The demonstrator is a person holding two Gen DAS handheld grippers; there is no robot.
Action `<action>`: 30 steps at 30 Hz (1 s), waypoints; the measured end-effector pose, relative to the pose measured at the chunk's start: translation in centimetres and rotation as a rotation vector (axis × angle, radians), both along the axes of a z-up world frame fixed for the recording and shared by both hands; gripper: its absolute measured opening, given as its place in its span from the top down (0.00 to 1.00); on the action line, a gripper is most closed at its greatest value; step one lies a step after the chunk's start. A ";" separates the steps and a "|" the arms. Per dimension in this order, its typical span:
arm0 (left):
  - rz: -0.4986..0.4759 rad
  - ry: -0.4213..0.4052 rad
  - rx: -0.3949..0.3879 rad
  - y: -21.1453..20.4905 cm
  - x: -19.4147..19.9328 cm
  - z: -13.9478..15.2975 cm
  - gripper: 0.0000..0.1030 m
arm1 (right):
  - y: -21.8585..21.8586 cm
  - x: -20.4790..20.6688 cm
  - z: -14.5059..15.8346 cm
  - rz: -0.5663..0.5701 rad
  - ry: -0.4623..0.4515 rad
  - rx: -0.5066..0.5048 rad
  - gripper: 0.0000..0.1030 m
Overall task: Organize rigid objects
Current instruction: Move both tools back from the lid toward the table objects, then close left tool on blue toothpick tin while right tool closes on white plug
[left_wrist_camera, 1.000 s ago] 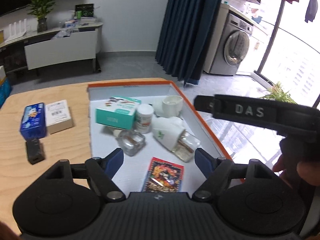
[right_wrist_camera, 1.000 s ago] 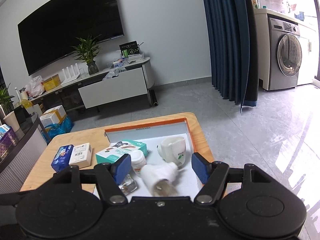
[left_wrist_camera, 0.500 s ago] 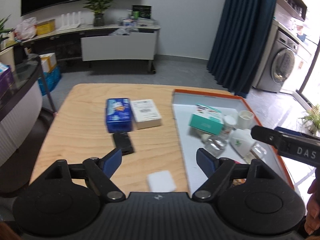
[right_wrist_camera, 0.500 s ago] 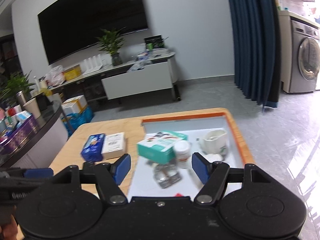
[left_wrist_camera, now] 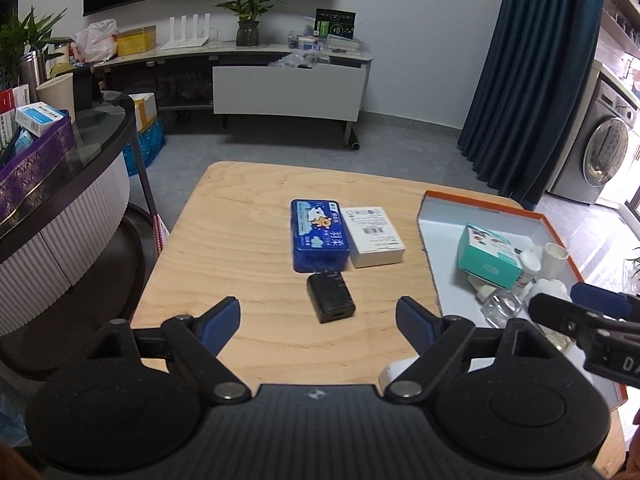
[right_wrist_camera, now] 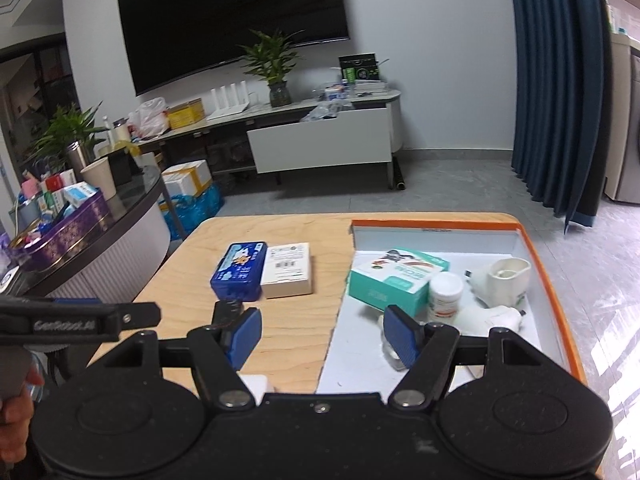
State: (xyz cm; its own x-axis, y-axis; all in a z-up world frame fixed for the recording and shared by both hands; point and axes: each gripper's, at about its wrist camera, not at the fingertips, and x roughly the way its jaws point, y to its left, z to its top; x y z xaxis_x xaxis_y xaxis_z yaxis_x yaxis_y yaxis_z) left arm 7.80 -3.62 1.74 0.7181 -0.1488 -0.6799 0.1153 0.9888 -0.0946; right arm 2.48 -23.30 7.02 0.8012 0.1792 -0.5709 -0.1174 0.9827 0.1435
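The left gripper [left_wrist_camera: 318, 322] hangs over the wooden table [left_wrist_camera: 240, 220] with its jaws opening and nothing between the blue pads; a small black box [left_wrist_camera: 331, 297] lies on the wood just beyond them. The right gripper [right_wrist_camera: 320, 336] is held wide and empty above the line where the table meets the orange-rimmed tray [right_wrist_camera: 548, 276]. Past the black box, a blue tin [left_wrist_camera: 319, 235] and a white carton [left_wrist_camera: 374, 237] sit side by side, touching, near the middle of the tabletop. A white block [left_wrist_camera: 394, 372] shows at the near edge, partly hidden behind the left gripper's body. To the right, the tray's white floor holds a teal box [right_wrist_camera: 394, 282], a white jar [right_wrist_camera: 444, 296] just beside it, a white cup [right_wrist_camera: 506, 280] toward the far right corner, a white bottle [right_wrist_camera: 490, 318] lying on its side, and a clear glass piece [left_wrist_camera: 502, 306] near the front. A hand [right_wrist_camera: 14, 420] grips the left tool's handle at the edge of the right view. Behind the table stand a low media console [right_wrist_camera: 320, 140], a potted plant [right_wrist_camera: 276, 68] and a dark wall screen [right_wrist_camera: 232, 16].
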 end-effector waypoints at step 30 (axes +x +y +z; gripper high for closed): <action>-0.036 0.141 0.042 -1.6 15.0 -5.8 0.12 | 1.2 4.4 -3.3 0.055 0.085 0.005 0.21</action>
State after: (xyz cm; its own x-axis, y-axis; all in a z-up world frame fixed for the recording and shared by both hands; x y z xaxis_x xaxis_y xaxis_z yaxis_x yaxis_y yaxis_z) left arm 22.79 -5.24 -4.08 0.6094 -0.1423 -0.7800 0.1393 0.9877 -0.0713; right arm 6.91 -22.10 3.73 0.7390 0.2245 -0.6351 -0.1582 0.9743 0.1603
